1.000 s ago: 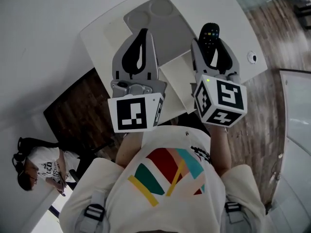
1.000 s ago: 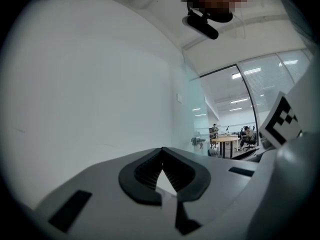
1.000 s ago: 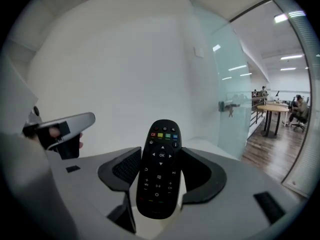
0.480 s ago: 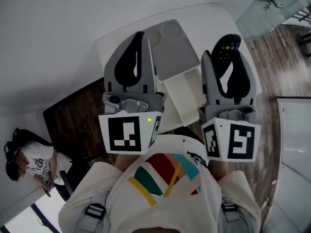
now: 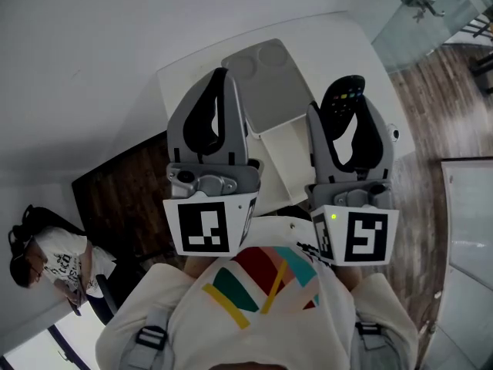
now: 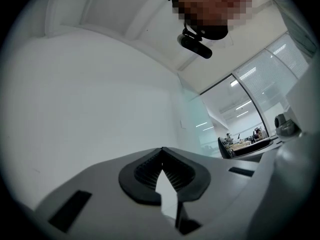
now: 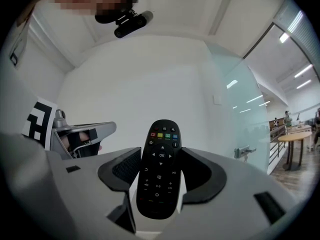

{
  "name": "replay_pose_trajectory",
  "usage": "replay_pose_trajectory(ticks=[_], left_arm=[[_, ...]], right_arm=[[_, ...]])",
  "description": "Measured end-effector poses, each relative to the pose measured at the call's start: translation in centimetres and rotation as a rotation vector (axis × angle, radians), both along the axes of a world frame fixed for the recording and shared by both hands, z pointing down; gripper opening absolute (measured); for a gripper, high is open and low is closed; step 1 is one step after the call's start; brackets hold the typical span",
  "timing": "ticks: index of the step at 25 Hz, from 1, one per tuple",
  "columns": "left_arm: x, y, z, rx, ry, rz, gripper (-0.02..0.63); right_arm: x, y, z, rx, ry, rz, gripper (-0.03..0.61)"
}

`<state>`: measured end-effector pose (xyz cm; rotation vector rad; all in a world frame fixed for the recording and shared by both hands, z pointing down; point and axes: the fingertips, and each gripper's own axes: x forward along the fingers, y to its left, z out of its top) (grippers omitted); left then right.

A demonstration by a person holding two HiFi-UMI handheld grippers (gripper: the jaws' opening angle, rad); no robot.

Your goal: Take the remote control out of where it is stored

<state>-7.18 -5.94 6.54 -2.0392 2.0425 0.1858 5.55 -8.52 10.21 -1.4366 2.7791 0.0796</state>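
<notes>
Both tongs hang above the near edge of the white bench [image 5: 339,45]. Wooden floor [image 5: 431,122] shows past its left and right edges, and a white wall [image 5: 92,37] stands beyond the far edge. The right tongs [image 5: 346,122] are partly spread and clamped on the black remote control [image 7: 160,169], which is clear of the bench. Its long axis runs along the jaws, buttons up, coloured keys toward the far edge. The left tongs [image 6: 161,153] are closed on nothing, tips touching. A grey tray [image 5: 281,83] lies mid-bench

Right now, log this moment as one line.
left gripper: shut, empty | right gripper: shut on remote | remote: buttons up, held in the air over table
</notes>
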Motion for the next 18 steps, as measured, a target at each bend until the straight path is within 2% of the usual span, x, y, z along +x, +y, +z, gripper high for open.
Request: replay_pose_trajectory(ticks=[18], left_arm=[[-1.2,-0.6,1.2,-0.026,-0.025,-0.052,0.006]], right_arm=[[0.0,-0.6,0.6,-0.005,0.024,0.001,0.256]])
